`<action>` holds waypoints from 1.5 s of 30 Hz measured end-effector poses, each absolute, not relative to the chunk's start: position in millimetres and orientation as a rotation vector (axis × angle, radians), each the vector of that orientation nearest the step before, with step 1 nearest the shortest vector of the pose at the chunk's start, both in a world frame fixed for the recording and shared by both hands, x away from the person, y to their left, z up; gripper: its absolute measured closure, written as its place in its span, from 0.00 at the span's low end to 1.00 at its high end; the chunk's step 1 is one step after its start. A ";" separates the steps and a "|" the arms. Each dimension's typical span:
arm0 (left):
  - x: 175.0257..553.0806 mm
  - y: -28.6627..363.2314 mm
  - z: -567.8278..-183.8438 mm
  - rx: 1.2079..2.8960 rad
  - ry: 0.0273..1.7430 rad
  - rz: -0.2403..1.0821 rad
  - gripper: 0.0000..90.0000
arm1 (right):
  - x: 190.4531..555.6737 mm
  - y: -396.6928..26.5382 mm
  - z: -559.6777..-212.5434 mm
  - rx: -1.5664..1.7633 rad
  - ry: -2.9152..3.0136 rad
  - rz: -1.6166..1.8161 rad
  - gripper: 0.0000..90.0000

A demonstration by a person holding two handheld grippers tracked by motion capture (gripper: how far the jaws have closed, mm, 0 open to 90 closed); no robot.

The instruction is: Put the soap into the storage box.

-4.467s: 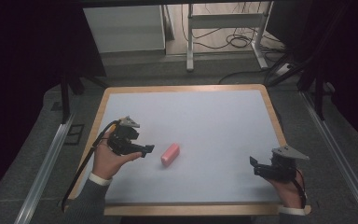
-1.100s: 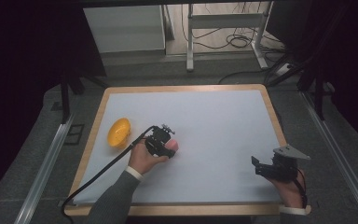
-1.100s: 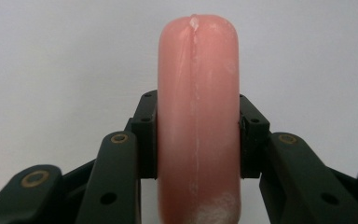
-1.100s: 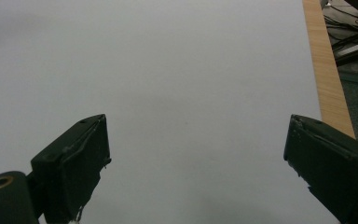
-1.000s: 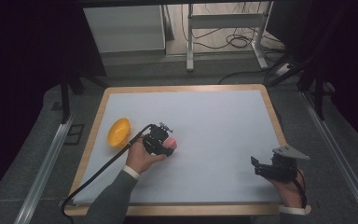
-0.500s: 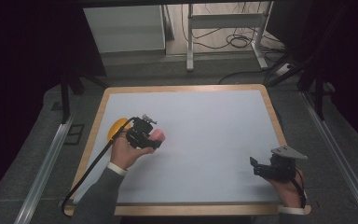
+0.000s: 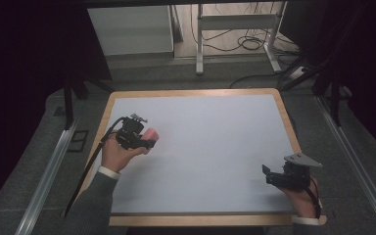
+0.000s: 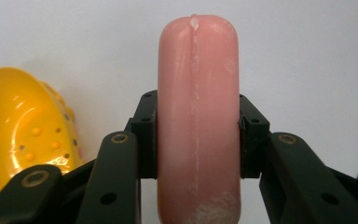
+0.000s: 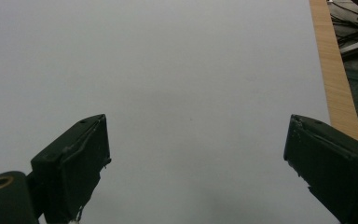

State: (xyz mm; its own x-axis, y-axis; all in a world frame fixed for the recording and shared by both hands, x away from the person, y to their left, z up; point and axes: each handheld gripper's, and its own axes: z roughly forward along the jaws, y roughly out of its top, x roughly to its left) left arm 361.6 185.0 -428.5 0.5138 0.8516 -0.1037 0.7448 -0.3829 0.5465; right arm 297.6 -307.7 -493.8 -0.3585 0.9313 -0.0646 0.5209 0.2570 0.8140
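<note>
— Where do your cameras sit?
— One hangs high over my side, looking forward and down across the bench. One rides each hand-held gripper, close above that same white surface.

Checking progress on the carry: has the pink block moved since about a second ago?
Yes. The pink block, clamped in the left gripper, has travelled left toward the table's left wooden edge, in the high view.

pink block: showing pale pink, with whitish scuffing along its seam
yellow bowl: gleaming bright yellow, dotted with small orange and dark specks
left gripper: showing black
right gripper: showing black
table: lying pale grey, framed in light wood
</note>
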 end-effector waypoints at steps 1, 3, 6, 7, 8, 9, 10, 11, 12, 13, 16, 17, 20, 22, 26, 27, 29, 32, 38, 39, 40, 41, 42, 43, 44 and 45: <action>362.4 186.9 -427.6 2.218 1.305 0.262 0.67 | 297.6 -307.6 -493.8 1.311 1.982 0.970 0.07; 364.1 190.9 -426.4 2.209 1.319 0.266 0.67 | 297.6 -307.1 -493.9 1.310 1.984 0.971 0.07; 367.4 198.6 -424.2 2.192 1.343 0.279 0.67 | 297.8 -307.2 -494.0 1.310 1.985 0.971 0.07; 367.9 200.1 -423.8 2.186 1.349 0.280 0.67 | 297.9 -307.4 -494.2 1.311 1.984 0.973 0.07; 368.8 202.5 -423.3 2.180 1.355 0.285 0.67 | 297.8 -307.6 -494.1 1.314 1.983 0.970 0.07; 369.4 203.9 -423.1 2.178 1.359 0.286 0.67 | 297.8 -307.8 -494.3 1.315 1.984 0.972 0.07; 370.2 205.6 -422.9 2.178 1.365 0.287 0.67 | 297.8 -307.9 -494.3 1.315 1.983 0.971 0.07; 370.9 207.5 -422.9 2.176 1.369 0.287 0.67 | 297.8 -308.0 -494.3 1.315 1.983 0.970 0.07; 371.4 209.2 -422.7 2.173 1.376 0.289 0.67 | 297.7 -308.0 -494.2 1.315 1.983 0.971 0.07; 372.1 211.4 -422.5 2.167 1.382 0.289 0.67 | 297.7 -308.0 -494.1 1.315 1.982 0.971 0.07; 373.5 216.8 -422.2 2.155 1.398 0.291 0.67 | 297.7 -307.7 -494.1 1.315 1.983 0.971 0.07; 374.2 218.4 -422.2 2.152 1.405 0.291 0.67 | 297.8 -307.7 -494.3 1.315 1.983 0.970 0.07; 376.0 223.8 -422.5 2.149 1.418 0.294 0.67 | 298.0 -307.9 -494.8 1.316 1.983 0.971 0.07; 376.8 226.5 -423.1 2.144 1.427 0.295 0.67 | 298.1 -307.9 -495.0 1.317 1.983 0.968 0.07; 378.4 232.3 -424.1 2.132 1.446 0.296 0.67 | 298.3 -307.9 -495.4 1.321 1.985 0.967 0.07; 379.3 234.2 -424.6 2.132 1.451 0.293 0.67 | 298.5 -307.9 -495.7 1.321 1.985 0.966 0.07; 380.8 237.0 -425.4 2.127 1.463 0.292 0.67 | 298.5 -308.0 -496.0 1.322 1.986 0.962 0.07; 382.9 240.8 -426.8 2.124 1.476 0.291 0.67 | 298.6 -308.2 -496.1 1.326 1.982 0.961 0.07; 387.1 247.0 -431.5 2.120 1.507 0.289 0.67 | 298.8 -308.7 -496.4 1.324 1.983 0.960 0.07; 387.7 247.7 -432.1 2.120 1.510 0.292 0.67 | 298.8 -308.7 -496.4 1.323 1.983 0.960 0.07; 388.3 248.7 -432.7 2.123 1.515 0.293 0.67 | 298.8 -308.7 -496.4 1.324 1.983 0.959 0.07; 389.0 249.7 -433.4 2.119 1.519 0.290 0.67 | 298.8 -308.7 -496.4 1.324 1.982 0.960 0.07; 389.7 250.9 -434.1 2.115 1.523 0.290 0.67 | 298.8 -308.7 -496.4 1.325 1.982 0.960 0.07; 390.5 252.2 -434.6 2.112 1.530 0.291 0.67 | 298.8 -308.7 -496.4 1.325 1.982 0.959 0.07; 390.9 253.1 -435.1 2.113 1.532 0.292 0.67 | 298.9 -308.6 -496.6 1.325 1.983 0.958 0.07; 391.4 253.7 -435.7 2.108 1.538 0.294 0.67 | 298.9 -308.6 -496.6 1.326 1.985 0.958 0.07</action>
